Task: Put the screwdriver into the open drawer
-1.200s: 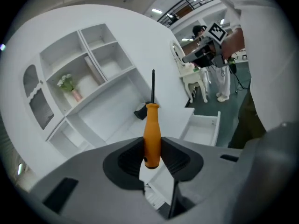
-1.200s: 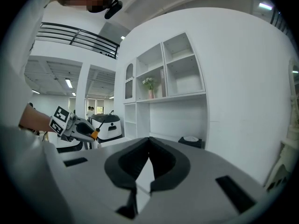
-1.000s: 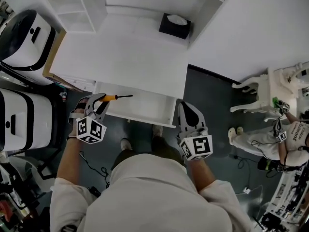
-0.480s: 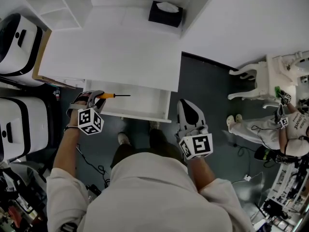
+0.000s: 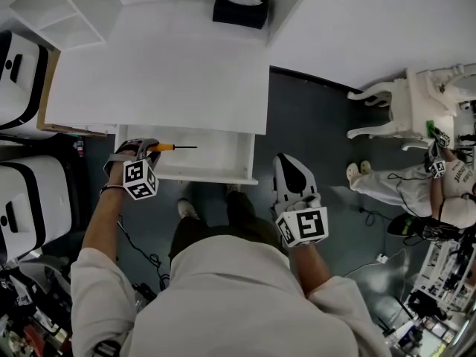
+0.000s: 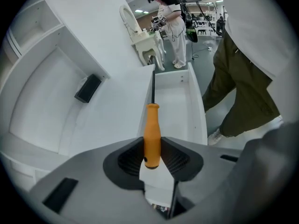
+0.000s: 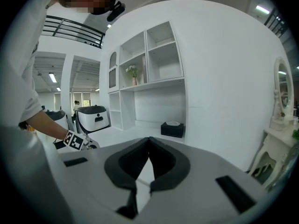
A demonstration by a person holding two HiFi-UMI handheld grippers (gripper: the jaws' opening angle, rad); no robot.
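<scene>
Currently the left hand-held gripper [image 6: 153, 149] is clamped on the screwdriver [image 6: 151, 132], its ribbed pads pressing both sides of the orange handle near the butt end. The rest of the handle and the thin dark shaft [image 6: 153, 85] project forward beyond the jaws. In the head view the tool hangs over the left end of the open drawer [image 5: 223, 178], shaft lying along the drawer's length and pointing toward its right end. The drawer stands pulled out from under the white worktop [image 5: 171, 73] and appears to hold nothing else.

The right hand-held gripper [image 7: 149, 157] has its jaws brought together with nothing between them; it hangs off to the right of the drawer front, clear of the work.

Handling notes, as judgements:
- Treat the screwdriver as light and rigid; it should not flex or deform under the pads.
- Expect the round, smooth plastic handle to be somewhat slippery. With the hold near the butt, the projecting length may pivot downward if you slacken the clamp.
- The handle is the correct place to hold; the shaft is too thin for a secure purchase.
- The tool is not fragile, but being round it is likely to roll once laid flat on the drawer floor, so release it low
</scene>
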